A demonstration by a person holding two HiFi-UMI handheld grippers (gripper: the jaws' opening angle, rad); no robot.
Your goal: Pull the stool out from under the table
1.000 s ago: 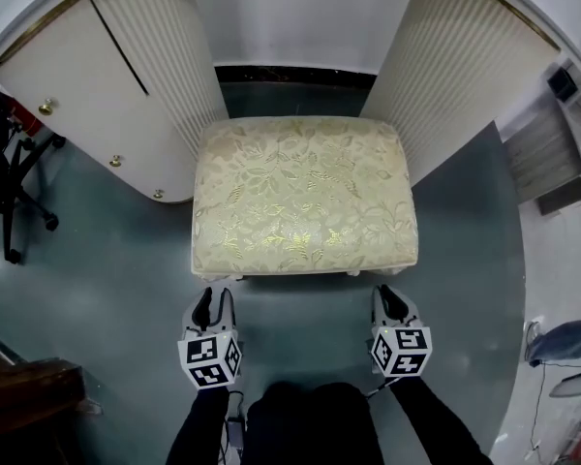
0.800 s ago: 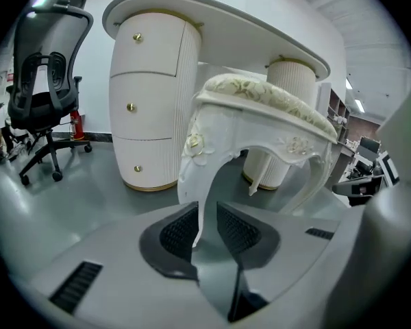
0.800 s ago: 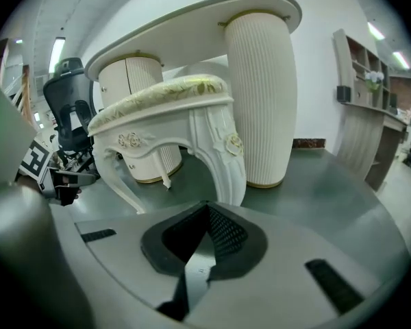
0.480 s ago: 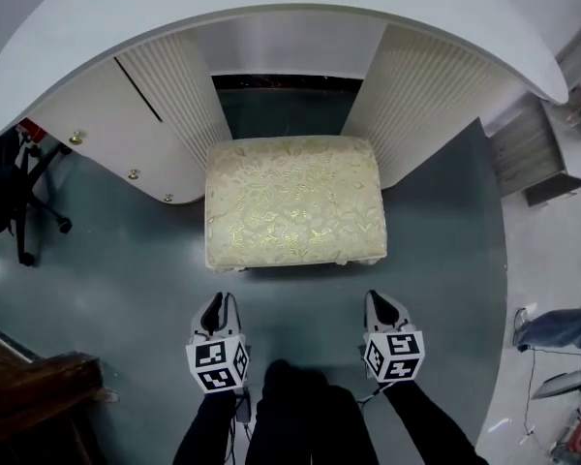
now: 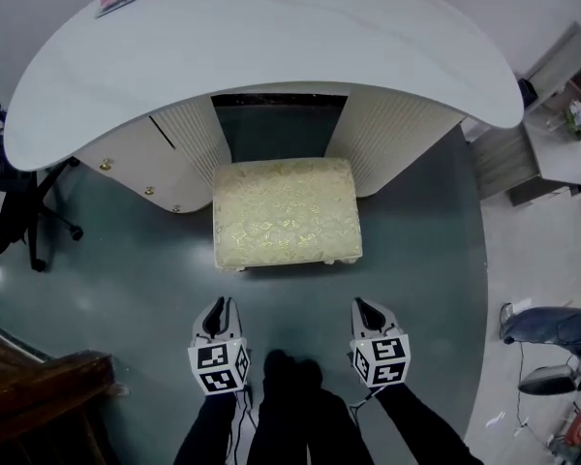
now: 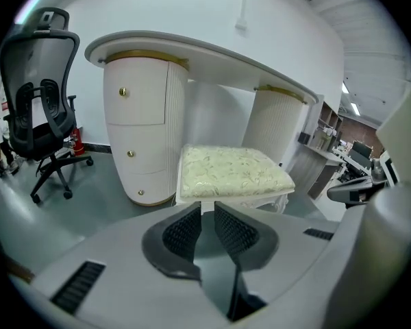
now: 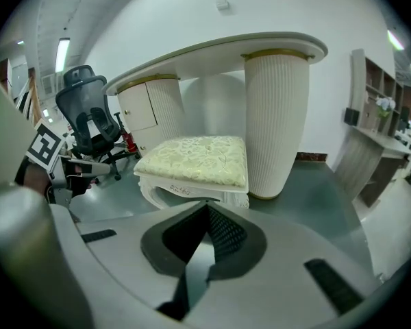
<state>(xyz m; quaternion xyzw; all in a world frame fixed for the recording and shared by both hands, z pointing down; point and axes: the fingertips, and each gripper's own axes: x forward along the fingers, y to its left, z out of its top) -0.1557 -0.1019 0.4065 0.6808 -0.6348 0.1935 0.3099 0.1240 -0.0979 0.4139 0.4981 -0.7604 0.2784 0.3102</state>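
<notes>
Across open floor (image 5: 290, 294) ahead of the fingers, the stool (image 5: 286, 209) is being seen past the table (image 5: 271, 56) edge. The left gripper (image 5: 219, 303) fingers are being held narrowly apart, empty; the right gripper (image 5: 364, 305) fingers are being pressed together.

- A black mesh office chair (image 6: 34, 125) with a high back and a headrest stands on a wheeled star base, at the left of the left gripper view.
- A red cylinder (image 6: 76, 141) stands on the floor by the wall, just behind that chair.
- The floor (image 5: 126, 289) is smooth grey-green and turns to a paler grey at the right.
- Dark brown wooden furniture (image 5: 39, 395) fills the lower left corner of the head view.
- A grey cabinet (image 5: 504, 158) stands at the right; what lies around it is too small to tell.
- Another person's leg in blue jeans (image 5: 550, 323) reaches in from the right edge, with a dark shoe (image 5: 550, 381) just below it.
- Long ceiling lights (image 7: 62, 53) glow overhead.
</notes>
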